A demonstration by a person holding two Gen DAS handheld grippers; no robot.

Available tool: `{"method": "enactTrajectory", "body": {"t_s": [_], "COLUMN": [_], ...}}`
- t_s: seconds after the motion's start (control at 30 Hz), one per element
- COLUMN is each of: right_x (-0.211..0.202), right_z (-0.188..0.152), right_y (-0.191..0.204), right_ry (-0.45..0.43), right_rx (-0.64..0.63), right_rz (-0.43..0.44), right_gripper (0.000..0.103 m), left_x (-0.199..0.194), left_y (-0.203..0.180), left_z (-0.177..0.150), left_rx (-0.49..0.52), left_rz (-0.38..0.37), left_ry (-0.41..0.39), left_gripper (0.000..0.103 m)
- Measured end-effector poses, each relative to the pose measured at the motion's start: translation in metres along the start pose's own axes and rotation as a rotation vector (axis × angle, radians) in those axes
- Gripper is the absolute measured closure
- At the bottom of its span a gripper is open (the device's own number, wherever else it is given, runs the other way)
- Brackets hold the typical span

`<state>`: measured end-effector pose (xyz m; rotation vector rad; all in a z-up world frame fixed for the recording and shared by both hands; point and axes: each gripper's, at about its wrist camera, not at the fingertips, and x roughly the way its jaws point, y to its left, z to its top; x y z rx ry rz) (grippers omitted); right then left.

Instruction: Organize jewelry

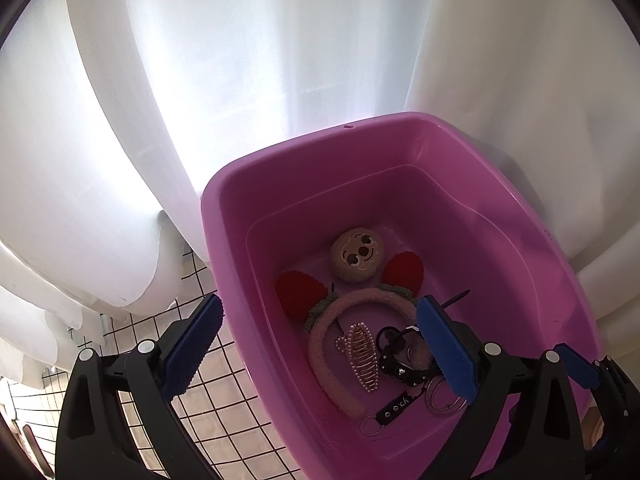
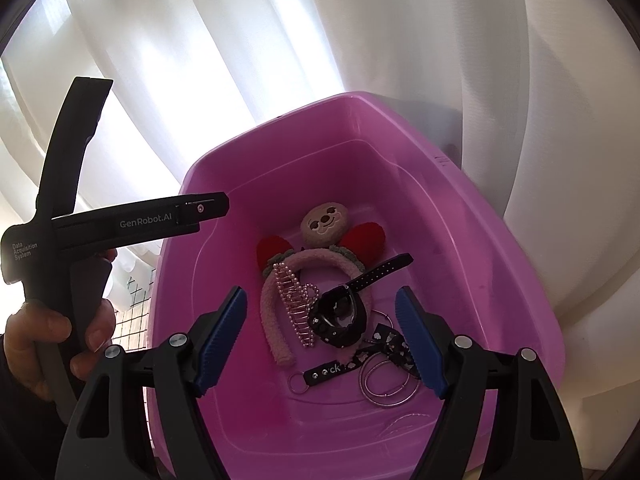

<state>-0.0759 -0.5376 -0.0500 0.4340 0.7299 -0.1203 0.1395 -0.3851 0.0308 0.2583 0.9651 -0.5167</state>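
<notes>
Below the right gripper [image 2: 322, 340], jaws spread and empty, a pearl hair claw [image 2: 295, 304] lies lengthwise near-to-far in the pink tub [image 2: 532, 280].

Left wrist view: looks steeply down along own fingers from near left rim of pink tub [image 1: 248, 184], close; checked cloth [image 1: 224, 392] at lower left, white curtain [image 1: 224, 60] behind.
Right wrist view: looks down, less steeply, from near edge of tub [image 2: 372, 100], close, slightly further right.
Shared: tub interior, pink headband [image 1: 360, 304] [image 2: 304, 258], curtain.
</notes>
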Motion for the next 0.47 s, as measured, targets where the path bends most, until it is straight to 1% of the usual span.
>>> {"method": "enactTrajectory", "body": {"t_s": [0.13,0.27,0.47], "right_x": [0.0013,0.0025,0.0041], "right_z": [-0.0006,-0.0005,-0.0004], "right_y": [0.0006,0.0015,0.0019], "right_ry": [0.002,0.003,0.008], "right_rx": [-0.002,-0.002,-0.001], "right_rz": [0.003,0.007,0.012], "right_gripper": [0.03,0.03,0.03], "left_x": [-0.0021,-0.0012,-0.0006], "left_y": [0.0019,0.0006,0.0024], "left_z": [0.0001,0.0011,-0.0015], "left_rx": [-0.004,0.007,0.003], "left_rz": [-0.019,0.014,0.025], "left_ry": [-0.008,-0.001,0.003], "left_gripper": [0.007,0.007,0.007]}}
